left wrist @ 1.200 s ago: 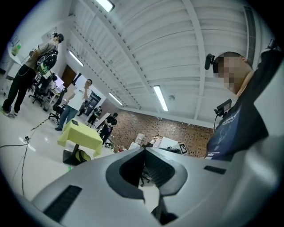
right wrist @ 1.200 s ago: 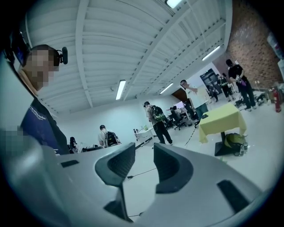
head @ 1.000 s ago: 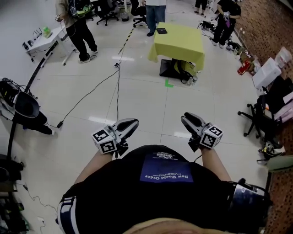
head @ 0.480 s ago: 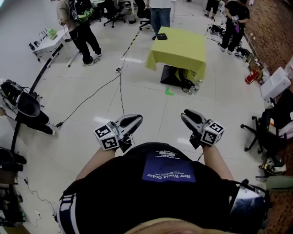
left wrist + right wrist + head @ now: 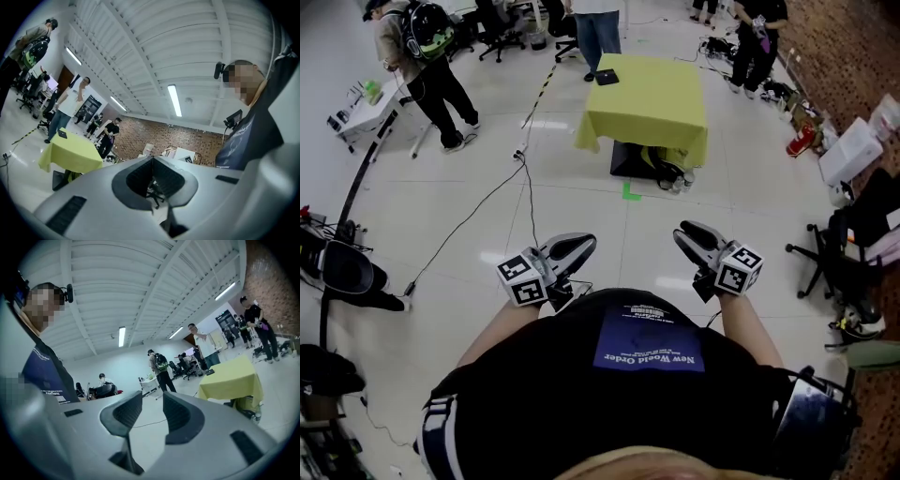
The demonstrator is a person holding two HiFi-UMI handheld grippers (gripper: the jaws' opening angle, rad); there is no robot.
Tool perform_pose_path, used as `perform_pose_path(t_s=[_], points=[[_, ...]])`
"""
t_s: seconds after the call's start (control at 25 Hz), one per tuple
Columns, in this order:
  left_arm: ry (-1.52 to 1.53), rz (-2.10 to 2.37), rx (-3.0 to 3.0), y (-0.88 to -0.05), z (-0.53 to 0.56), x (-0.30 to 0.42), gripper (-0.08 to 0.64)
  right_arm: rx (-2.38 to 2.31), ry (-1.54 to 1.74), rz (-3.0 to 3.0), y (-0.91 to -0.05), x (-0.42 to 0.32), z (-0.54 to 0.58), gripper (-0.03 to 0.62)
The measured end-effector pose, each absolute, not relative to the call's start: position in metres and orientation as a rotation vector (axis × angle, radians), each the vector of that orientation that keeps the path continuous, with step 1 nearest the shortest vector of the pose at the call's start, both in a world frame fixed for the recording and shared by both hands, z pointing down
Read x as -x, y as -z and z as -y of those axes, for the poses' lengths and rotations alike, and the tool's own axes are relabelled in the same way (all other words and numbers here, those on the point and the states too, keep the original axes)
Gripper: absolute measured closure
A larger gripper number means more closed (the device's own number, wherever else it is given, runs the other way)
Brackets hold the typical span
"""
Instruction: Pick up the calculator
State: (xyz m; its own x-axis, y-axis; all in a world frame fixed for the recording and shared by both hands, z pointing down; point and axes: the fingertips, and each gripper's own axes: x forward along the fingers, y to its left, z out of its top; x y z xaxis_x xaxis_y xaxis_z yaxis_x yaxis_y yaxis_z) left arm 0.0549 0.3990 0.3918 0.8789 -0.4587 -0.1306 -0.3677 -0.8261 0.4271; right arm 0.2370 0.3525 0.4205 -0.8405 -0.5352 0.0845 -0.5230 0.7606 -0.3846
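Yellow-clothed table [image 5: 652, 98] well ahead, calculator [image 5: 607, 77] at its far-left corner. Approach step. Left tongs [image 5: 584, 244] closed, right tongs [image 5: 685, 230] near-closed, both empty. Next: close in, open one.

Small dark object [image 5: 607, 77] on the yellow table [image 5: 647, 103], too small and distant for identification

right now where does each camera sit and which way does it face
Head view: on the person's head, aimed steeply down at floor; shows torso, left gripper, right gripper.
Left gripper view: on that gripper, looking along its jaws toward brick wall; torso at right.
Right gripper view: likewise; torso at left.
Shared: all three see the yellow table.
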Motion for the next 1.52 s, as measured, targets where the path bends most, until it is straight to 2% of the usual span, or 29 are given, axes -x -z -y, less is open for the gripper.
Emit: perform_pose_path(t_s=[0.48,0.68,0.92,1.12,1.52], points=[[0.258,0.485,-2.721,-0.398,-0.227,0.060,0.554,1.050,0.595,-2.847,-0.407,-0.136,-0.192,0.482],[0.274,0.517,-2.667,-0.405,-0.168,0.075,0.554,1.060,0.652,-2.865,-0.417,-0.124,-0.135,0.482],[0.242,0.571,-2.643,-0.422,-0.097,0.056,0.554,1.018,0.686,-2.858,-0.439,-0.147,-0.056,0.482],[0.253,0.686,-2.643,-0.403,-0.015,0.017,0.553,0.906,0.690,-2.908,-0.436,-0.181,0.042,0.481],[0.241,0.822,-2.625,-0.380,0.102,-0.044,0.554,0.696,0.660,-3.011,-0.419,-0.216,0.192,0.428]])
